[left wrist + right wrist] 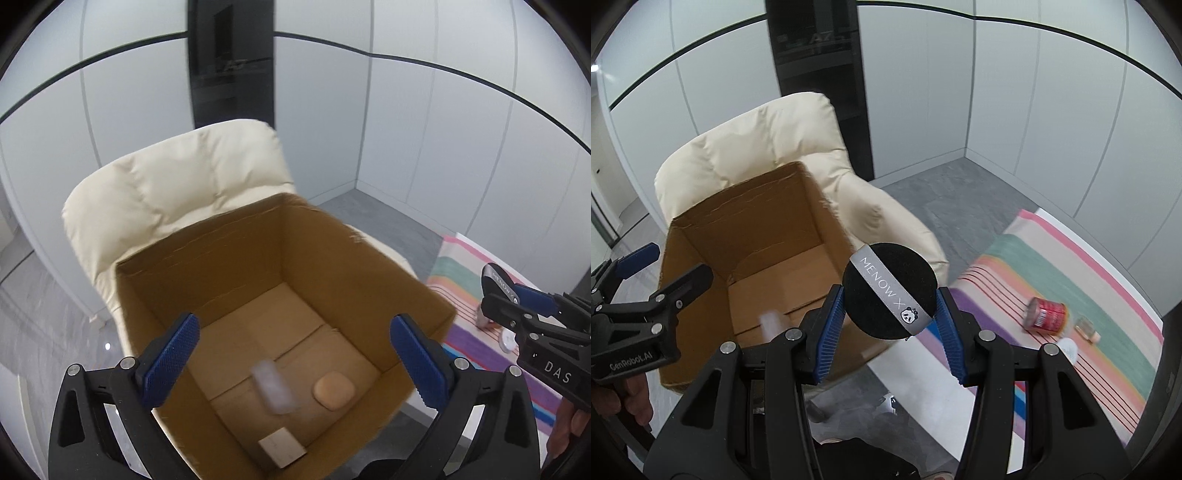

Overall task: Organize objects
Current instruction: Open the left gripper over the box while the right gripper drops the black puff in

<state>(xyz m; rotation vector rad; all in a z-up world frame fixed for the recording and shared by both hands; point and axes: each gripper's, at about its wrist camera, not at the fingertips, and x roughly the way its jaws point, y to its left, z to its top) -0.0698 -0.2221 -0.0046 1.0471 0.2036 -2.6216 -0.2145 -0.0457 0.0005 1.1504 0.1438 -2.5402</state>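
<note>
Matt brown cardboard box [362,266], padded cream armchair [177,184], striped woven cloth [1089,266].

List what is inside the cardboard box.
Inside the cardboard box: a tan rounded pad, a blurred clear item, seemingly mid-fall, and a pale flat card. The near wall hides the closest floor strip.

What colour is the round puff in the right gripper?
Black puff with a grey ribbon band, seen best in the right wrist view.

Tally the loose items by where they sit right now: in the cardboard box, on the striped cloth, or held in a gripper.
In the cardboard box: 3 (clear blurred item, tan pad, small card)
On the striped cloth: 3 (red can, small bottle, white disc)
Held in the right gripper: 1 (black puff)
Total: 7
</note>
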